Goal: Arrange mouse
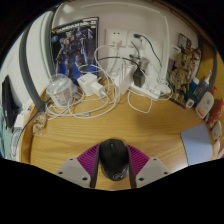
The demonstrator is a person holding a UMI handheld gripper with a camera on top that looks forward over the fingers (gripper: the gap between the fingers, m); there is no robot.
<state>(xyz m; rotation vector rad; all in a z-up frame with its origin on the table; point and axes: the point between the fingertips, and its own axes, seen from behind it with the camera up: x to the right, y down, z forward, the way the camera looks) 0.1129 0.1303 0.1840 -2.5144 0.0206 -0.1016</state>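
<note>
**Black mouse sits in the claw**

Black and glossy, the mouse [113,157] sits right between the gripper [113,170] fingers, both magenta pads [88,160] pressed against its flanks, so the claw is clamped on it. Just ahead, bare wooden desk [100,125] runs out wide. Further on, white chargers [95,86] and looping white cables [120,97] tangle (a proper nest). Another dark mouse [139,74] rests near the wall beyond them. At the back, a robot-figure box [77,48] stands upright, with more boxes [186,70] off to the right.
</note>
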